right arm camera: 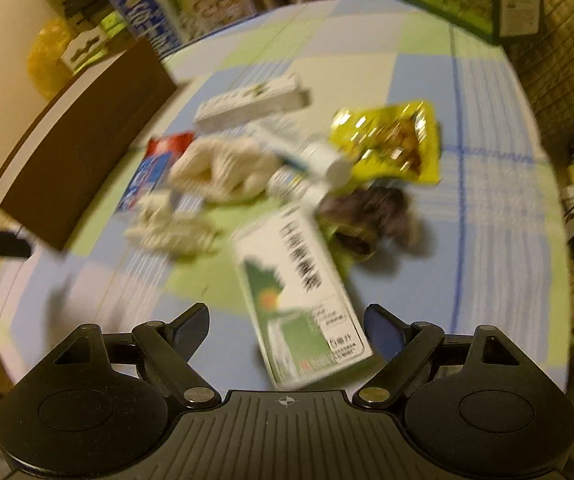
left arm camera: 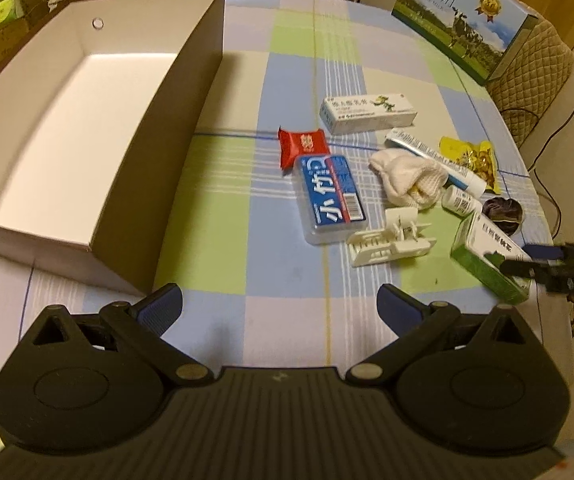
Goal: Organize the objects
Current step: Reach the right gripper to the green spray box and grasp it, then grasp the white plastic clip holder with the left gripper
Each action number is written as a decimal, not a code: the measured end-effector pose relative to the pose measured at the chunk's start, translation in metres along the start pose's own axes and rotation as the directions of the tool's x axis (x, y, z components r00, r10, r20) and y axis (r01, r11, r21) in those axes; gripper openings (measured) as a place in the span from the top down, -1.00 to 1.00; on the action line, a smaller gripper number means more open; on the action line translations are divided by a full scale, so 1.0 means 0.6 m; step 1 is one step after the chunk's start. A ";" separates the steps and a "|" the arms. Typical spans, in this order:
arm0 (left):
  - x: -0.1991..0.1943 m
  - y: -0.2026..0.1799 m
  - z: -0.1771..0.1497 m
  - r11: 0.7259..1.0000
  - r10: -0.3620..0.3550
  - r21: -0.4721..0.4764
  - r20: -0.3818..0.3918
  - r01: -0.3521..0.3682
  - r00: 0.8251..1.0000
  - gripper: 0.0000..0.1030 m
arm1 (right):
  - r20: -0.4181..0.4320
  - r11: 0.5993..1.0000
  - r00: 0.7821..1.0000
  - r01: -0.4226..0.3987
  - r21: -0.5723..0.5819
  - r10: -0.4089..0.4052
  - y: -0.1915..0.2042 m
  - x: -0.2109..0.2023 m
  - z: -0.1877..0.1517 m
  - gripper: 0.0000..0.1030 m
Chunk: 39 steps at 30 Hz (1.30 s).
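A large open box (left arm camera: 167,140) with brown walls and a white inside stands on the left of the checked cloth and has nothing in it. Small items lie in a cluster to its right: a red packet (left arm camera: 302,145), a blue toothpick case (left arm camera: 329,196), a white carton (left arm camera: 367,114), a tube (left arm camera: 435,160), a white sock (left arm camera: 407,178), a yellow snack bag (left arm camera: 473,160) and a white clip (left arm camera: 391,240). My left gripper (left arm camera: 279,300) hangs open over bare cloth. My right gripper (right arm camera: 287,316) is open and straddles a green-and-white carton (right arm camera: 299,300), with a gap at the left finger.
A small white bottle (left arm camera: 461,200) and a dark hair tie (left arm camera: 501,210) lie by the green carton (left arm camera: 487,256). A milk carton box (left arm camera: 463,20) stands at the table's far right corner. Stacked cartons fill the background; cables trail off the right edge.
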State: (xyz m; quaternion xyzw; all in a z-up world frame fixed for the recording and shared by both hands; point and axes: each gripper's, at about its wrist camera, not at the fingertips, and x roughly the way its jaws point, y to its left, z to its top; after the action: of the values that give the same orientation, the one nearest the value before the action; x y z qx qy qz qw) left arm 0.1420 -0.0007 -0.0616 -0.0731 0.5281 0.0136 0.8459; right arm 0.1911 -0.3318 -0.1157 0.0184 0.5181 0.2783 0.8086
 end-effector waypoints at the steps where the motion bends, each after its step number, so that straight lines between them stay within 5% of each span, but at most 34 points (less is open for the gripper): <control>1: 0.003 0.000 -0.002 1.000 -0.003 -0.002 -0.006 0.003 1.000 -0.98 | -0.011 1.000 1.000 -0.006 -0.004 0.006 0.009 0.000 -0.007 -0.61; 8: 0.016 -0.017 -0.007 0.999 -0.024 0.033 -0.018 0.025 1.000 -0.98 | 0.020 0.995 0.996 0.089 -0.055 -0.088 0.049 0.002 -0.003 -0.54; 14: 0.029 -0.038 -0.004 0.995 -0.053 0.082 0.001 0.052 0.999 -0.98 | -0.006 0.982 0.982 0.187 -0.032 -0.187 0.051 0.037 0.015 -0.19; 24: 0.059 -0.074 -0.005 0.972 -0.095 0.220 0.033 0.085 0.995 -0.92 | -0.010 0.967 0.969 0.244 -0.069 -0.245 0.059 0.040 -0.008 -0.03; 30: 0.085 -0.107 0.002 0.922 -0.163 0.363 0.055 0.132 0.985 -0.82 | -0.029 0.972 0.971 0.236 -0.013 -0.236 0.044 0.013 -0.036 -0.03; 39: 0.126 -0.168 0.014 0.786 -0.235 0.602 0.083 0.139 0.968 -0.72 | -0.035 0.964 0.966 0.258 0.062 -0.256 0.012 -0.024 -0.065 -0.03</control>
State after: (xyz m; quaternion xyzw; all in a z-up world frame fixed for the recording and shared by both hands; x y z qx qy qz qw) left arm 0.1929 -0.1031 -0.1146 0.1430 0.4294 -0.2301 0.8615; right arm 0.1504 -0.3429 -0.1194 -0.0261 0.5357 0.1542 0.8298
